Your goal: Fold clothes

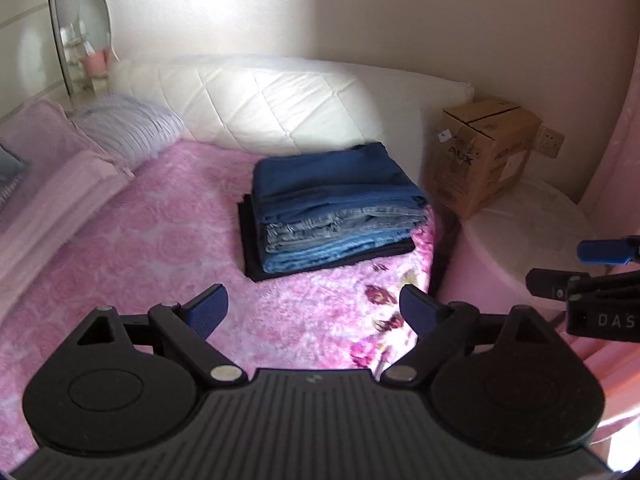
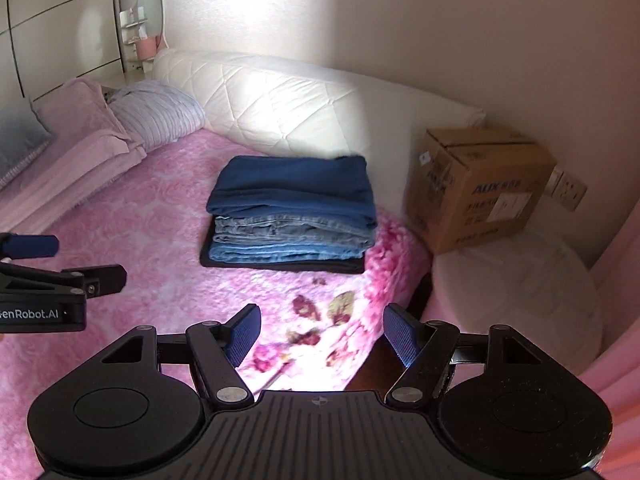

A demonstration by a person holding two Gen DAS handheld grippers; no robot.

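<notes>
A stack of folded clothes (image 1: 332, 208) (image 2: 290, 216) rests on the pink bedspread near the bed's right corner: a dark blue piece on top, several folded jeans under it, a black piece at the bottom. My left gripper (image 1: 314, 310) hovers open over the bedspread, short of the stack, nothing between its blue pads. My right gripper (image 2: 320, 334) is also open and empty, above the flowered corner of the bedspread. Each gripper shows at the edge of the other's view, the right gripper (image 1: 576, 268) on the right and the left gripper (image 2: 80, 260) on the left.
A white quilted headboard (image 1: 280, 100) runs behind the stack. Pillows and folded pink bedding (image 1: 80, 152) lie at the left. A cardboard box (image 2: 476, 188) sits on a white round stand (image 2: 520, 300) right of the bed. A pink curtain (image 1: 624, 160) hangs at the far right.
</notes>
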